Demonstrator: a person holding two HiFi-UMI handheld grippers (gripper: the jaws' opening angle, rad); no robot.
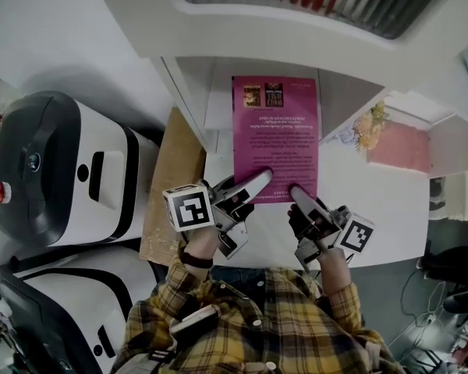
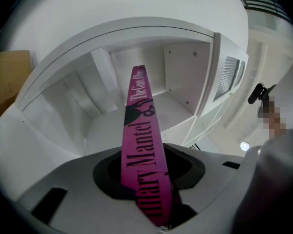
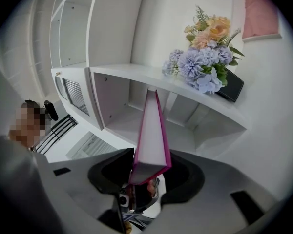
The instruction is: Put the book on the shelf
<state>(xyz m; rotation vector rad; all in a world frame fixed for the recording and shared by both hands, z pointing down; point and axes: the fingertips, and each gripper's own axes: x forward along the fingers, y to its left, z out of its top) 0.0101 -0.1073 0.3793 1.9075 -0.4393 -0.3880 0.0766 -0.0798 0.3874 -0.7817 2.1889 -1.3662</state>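
At the front of a white shelf, a book is held up flat, with its back cover facing up. The book is bright pink. Its back cover has small dark print and two little pictures near the far end. Its spine is pink too, with big dark letters running along it. Its pages make a white block between the pink covers. The far end of the book pokes into an open box of the shelf, but I cannot tell if it touches the bottom there. The left hand-held gripper pinches the near corner on the spine side. The right hand-held gripper pinches the near corner on the page side, so both squeeze the book and nothing else. Some purple and orange flowers sit on top of the shelf, off to the right.
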